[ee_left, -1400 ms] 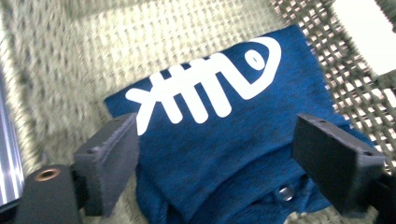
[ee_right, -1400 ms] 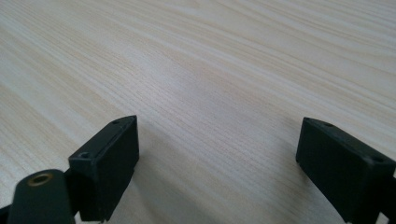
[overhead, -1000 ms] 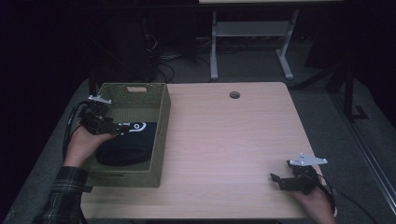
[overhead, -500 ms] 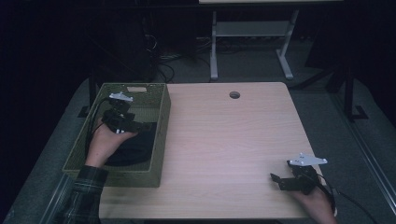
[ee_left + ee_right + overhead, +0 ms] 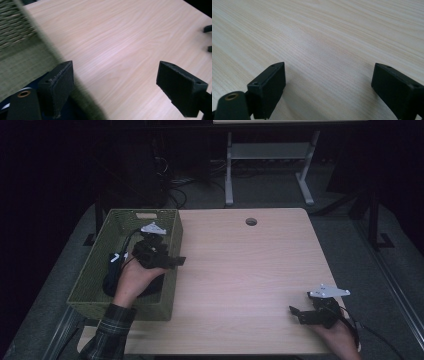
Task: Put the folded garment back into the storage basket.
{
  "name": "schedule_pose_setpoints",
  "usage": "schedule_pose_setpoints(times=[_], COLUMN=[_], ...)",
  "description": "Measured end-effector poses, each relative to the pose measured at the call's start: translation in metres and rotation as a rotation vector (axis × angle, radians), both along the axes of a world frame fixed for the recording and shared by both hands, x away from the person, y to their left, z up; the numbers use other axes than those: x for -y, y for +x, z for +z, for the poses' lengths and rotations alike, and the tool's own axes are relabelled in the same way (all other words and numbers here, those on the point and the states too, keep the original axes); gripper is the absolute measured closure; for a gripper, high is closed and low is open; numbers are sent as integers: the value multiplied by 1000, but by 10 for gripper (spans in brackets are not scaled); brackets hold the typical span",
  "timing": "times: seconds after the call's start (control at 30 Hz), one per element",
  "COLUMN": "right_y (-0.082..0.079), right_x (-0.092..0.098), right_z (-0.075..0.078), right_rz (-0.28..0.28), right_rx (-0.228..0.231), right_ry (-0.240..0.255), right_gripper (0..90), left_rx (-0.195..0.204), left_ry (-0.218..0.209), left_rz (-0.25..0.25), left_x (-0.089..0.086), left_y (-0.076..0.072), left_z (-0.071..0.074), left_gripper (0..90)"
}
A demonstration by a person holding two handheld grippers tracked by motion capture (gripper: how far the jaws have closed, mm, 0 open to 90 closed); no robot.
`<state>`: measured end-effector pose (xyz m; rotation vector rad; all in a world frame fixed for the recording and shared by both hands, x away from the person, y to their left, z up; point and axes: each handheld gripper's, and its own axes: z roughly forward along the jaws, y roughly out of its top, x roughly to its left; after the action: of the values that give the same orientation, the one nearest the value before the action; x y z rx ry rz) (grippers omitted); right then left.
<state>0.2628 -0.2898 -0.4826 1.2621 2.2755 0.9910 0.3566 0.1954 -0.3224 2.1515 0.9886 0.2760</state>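
Note:
A green woven basket (image 5: 95,270) stands on the left part of the wooden table (image 5: 240,270). In it lies a dark blue soft thing (image 5: 109,282) with a white mark, half hidden by the left hand. My left gripper (image 5: 176,261) hovers over the basket's right rim, pointing right. In the left gripper view its jaws (image 5: 116,75) stand wide open with nothing between them, and the basket's rim (image 5: 30,42) runs past the left jaw. My right gripper (image 5: 296,313) rests near the table's front right corner. Its jaws (image 5: 329,75) are open over bare wood.
A round cable hole (image 5: 251,221) sits near the table's far edge. Behind the table, a white metal stand (image 5: 270,155) and cables stand on the dark floor. The right gripper's jaw tips (image 5: 208,28) show at the right edge of the left gripper view.
The left hand has carried its gripper from the basket's left side across the basket to its right rim. The right gripper has stayed where it was.

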Motion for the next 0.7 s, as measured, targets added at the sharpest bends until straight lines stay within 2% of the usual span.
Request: schedule_pose_setpoints(times=[0.3,0.57,0.7], right_y=[0,0,0], right_x=[0,0,0], right_z=[0,0,0], right_rz=[-1,2,2], right_rx=[0,0,0], right_ry=[1,0,0], right_gripper=[117,115,115], left_rx=[6,41,48], left_ry=[7,-6,20], left_rz=[-62,-64,-81], left_x=[36,61,73], left_y=[-8,-18,-22], left_z=[-11,-26,-34], left_gripper=[142,142,135])
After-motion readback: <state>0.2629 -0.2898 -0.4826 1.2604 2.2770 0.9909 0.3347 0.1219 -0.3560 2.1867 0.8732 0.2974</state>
